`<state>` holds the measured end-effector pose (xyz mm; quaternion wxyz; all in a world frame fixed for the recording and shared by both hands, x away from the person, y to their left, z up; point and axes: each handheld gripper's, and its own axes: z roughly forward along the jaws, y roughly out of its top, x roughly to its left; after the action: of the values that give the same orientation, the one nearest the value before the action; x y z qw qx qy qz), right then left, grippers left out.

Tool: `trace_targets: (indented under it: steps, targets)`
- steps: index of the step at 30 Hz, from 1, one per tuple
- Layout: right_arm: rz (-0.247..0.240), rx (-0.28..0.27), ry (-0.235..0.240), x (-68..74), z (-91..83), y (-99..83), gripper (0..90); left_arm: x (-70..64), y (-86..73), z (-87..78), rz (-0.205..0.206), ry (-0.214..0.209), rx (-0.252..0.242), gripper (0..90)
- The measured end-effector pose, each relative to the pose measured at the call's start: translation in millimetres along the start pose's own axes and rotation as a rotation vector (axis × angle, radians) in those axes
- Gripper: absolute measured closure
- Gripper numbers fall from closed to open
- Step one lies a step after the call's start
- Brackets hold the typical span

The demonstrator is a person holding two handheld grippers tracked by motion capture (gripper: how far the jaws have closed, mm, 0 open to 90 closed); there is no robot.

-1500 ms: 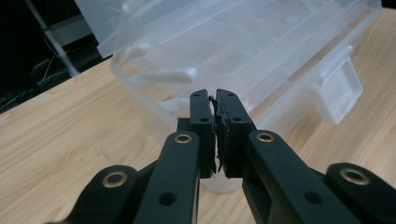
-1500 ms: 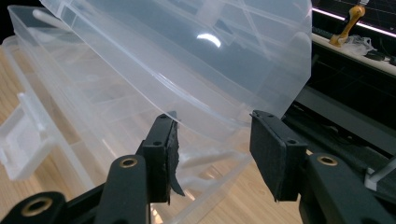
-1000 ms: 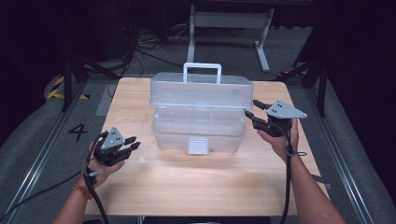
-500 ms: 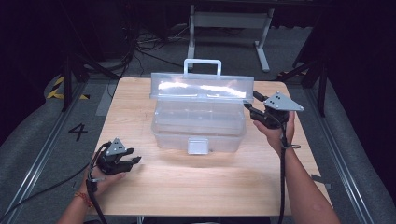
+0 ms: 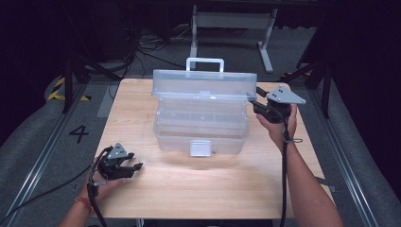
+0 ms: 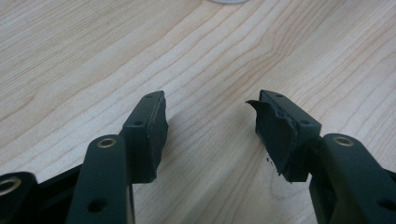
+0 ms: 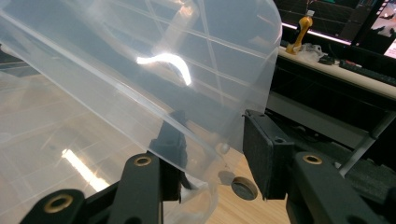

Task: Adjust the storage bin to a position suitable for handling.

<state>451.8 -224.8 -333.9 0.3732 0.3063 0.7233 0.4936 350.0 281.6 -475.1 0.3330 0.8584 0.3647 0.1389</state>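
Observation:
A clear plastic toolbox (image 5: 201, 130) with a white front latch (image 5: 200, 147) stands mid-table on the wooden table (image 5: 213, 189). Its lid (image 5: 203, 86), which carries a handle (image 5: 204, 61), is tilted up above the body. My right gripper (image 5: 257, 104) is at the lid's right end. In the right gripper view the jaws of my right gripper (image 7: 212, 135) stand apart astride the lid's edge (image 7: 140, 60), the left one beneath the plastic. My left gripper (image 5: 134, 161) rests open on the table's front left, well clear of the box, with bare wood (image 6: 93, 56) between the jaws of my left gripper (image 6: 210, 112).
A metal stand (image 5: 231, 21) is on the floor behind the table. Rails and a painted "4" (image 5: 79, 134) run along the floor at the left. Bare wood lies in front of the box. A bench with a yellow bottle (image 7: 302, 28) is beyond the lid.
The lid has swung higher off the box with my right gripper at its right end. My left gripper has drawn back toward the table's front left.

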Motion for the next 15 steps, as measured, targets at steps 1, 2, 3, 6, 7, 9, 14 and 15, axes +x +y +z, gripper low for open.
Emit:
trace_targets:
  steps: [1,2,3,6,7,9,14,15]
  targets:
    - [-0.012,0.005,-0.003,-0.7,0.5,1.4,60.5,0.3,-0.6,-0.1,-0.001,-0.004,-0.002,43.7]
    - [-0.025,0.008,-0.008,-0.8,1.0,3.0,60.6,0.0,-1.2,-0.5,-0.002,-0.001,-0.005,43.6]
    - [-0.045,0.007,-0.019,-0.9,2.0,5.1,60.8,-0.1,-1.6,-0.5,-0.005,-0.004,-0.007,43.6]
    - [-0.046,0.009,-0.021,-4.0,4.6,9.0,61.1,-0.3,-2.3,-1.2,-0.009,0.002,-0.007,43.4]
    - [-0.044,0.008,-0.021,-5.3,5.6,10.2,61.4,-0.1,-2.5,-1.3,-0.005,0.002,-0.009,43.4]
    - [-0.046,0.005,-0.029,-7.3,8.3,12.2,63.0,0.2,-3.0,-1.4,-0.002,0.002,-0.01,43.0]
    - [-0.033,0.007,-0.039,-12.6,14.4,15.3,65.9,2.9,-4.7,-0.9,-0.014,0.006,-0.019,37.7]
    - [-0.023,0.005,-0.041,-13.4,15.7,15.8,66.3,3.4,-5.0,-0.2,-0.013,0.004,-0.025,36.7]
